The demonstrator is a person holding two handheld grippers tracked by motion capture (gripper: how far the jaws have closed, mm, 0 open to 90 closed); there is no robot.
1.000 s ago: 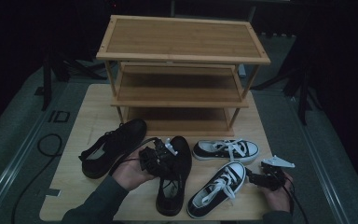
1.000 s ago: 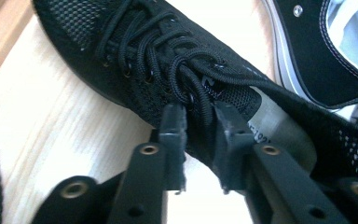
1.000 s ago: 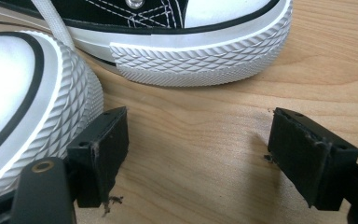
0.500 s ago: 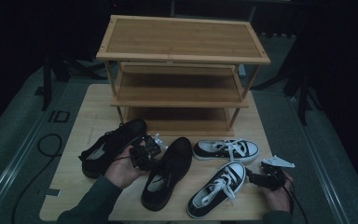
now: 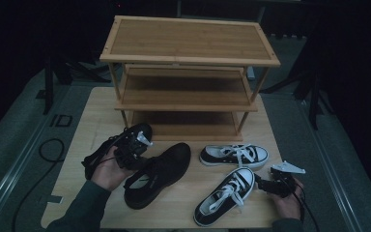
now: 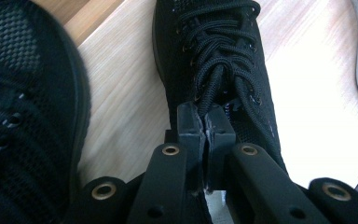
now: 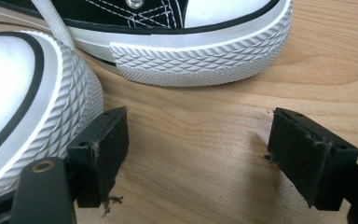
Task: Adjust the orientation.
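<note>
My left gripper [image 5: 134,154] is shut on the top of the tongue of a black mesh lace-up shoe [image 5: 160,170], which lies on the table with its toe toward the rack. In the left gripper view the pads [image 6: 206,122] meet at the upper end of that shoe's [image 6: 223,56] laces. A second black shoe [image 5: 118,144] [image 6: 23,93] lies just left of it. My right gripper [image 5: 262,182] [image 7: 196,144] stands open over bare wood. Its left pad is next to the white toe cap of a black-and-white sneaker [image 5: 224,195] [image 7: 18,93]. The other sneaker [image 5: 234,155] [image 7: 191,56] lies just beyond.
A three-tier bamboo shoe rack [image 5: 188,48] stands at the back of the wooden table [image 5: 94,113], its shelves bare. Cables trail off the table's left side onto grey floor. The table's front and right edges are close to my right hand.
My left hand has drawn the black shoe leftward and turned it, so its toe now points up-right toward the rack. The right gripper and both sneakers have stayed put.
</note>
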